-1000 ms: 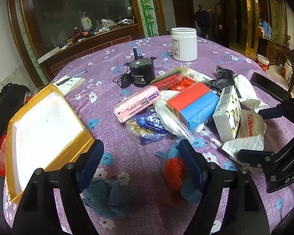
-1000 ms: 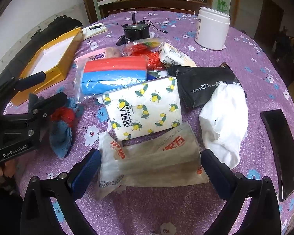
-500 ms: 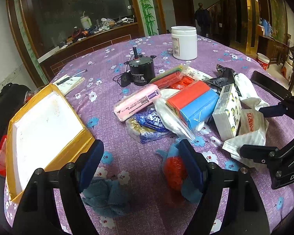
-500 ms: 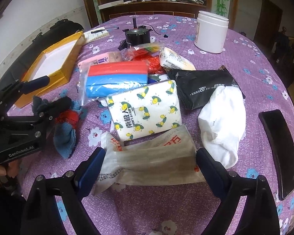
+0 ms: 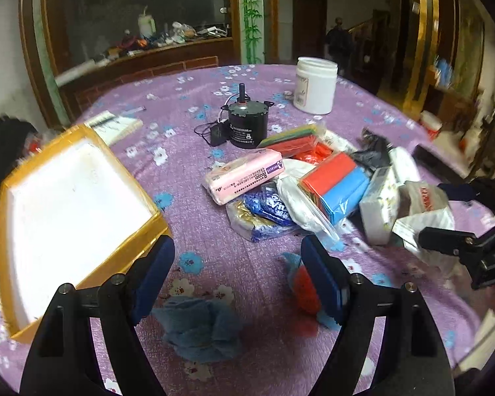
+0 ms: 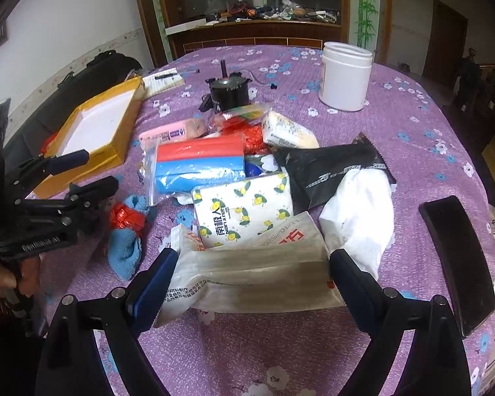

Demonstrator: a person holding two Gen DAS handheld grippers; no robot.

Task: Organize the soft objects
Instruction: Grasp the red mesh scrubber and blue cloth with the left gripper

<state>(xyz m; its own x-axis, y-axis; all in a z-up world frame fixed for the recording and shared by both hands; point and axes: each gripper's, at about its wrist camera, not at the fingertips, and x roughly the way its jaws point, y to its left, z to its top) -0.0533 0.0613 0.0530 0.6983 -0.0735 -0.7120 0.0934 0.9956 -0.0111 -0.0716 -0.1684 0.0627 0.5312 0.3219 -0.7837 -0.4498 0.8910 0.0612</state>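
Observation:
A pile of soft packs lies mid-table: a pink tissue pack (image 5: 244,176), a red-and-blue sponge pack (image 5: 338,184), a lemon-print tissue pack (image 6: 244,209), a clear bag of face masks (image 6: 254,275), a white bag (image 6: 358,217) and a black pouch (image 6: 326,170). A blue cloth (image 5: 199,328) and a blue-and-red cloth bundle (image 6: 127,231) lie nearer. My left gripper (image 5: 237,280) is open and empty above the cloths. My right gripper (image 6: 252,285) is open with its fingers either side of the mask bag. An empty yellow tray (image 5: 66,211) sits left.
A black motor (image 5: 246,125) with a cable, a white jar (image 5: 315,84) and a notebook (image 5: 114,125) stand farther back on the purple flowered tablecloth (image 5: 247,274). A black chair back (image 6: 458,264) is at the right edge.
The right gripper has moved forward and down so the mask bag now lies between its fingers. The left gripper has shifted slightly; both stay open.

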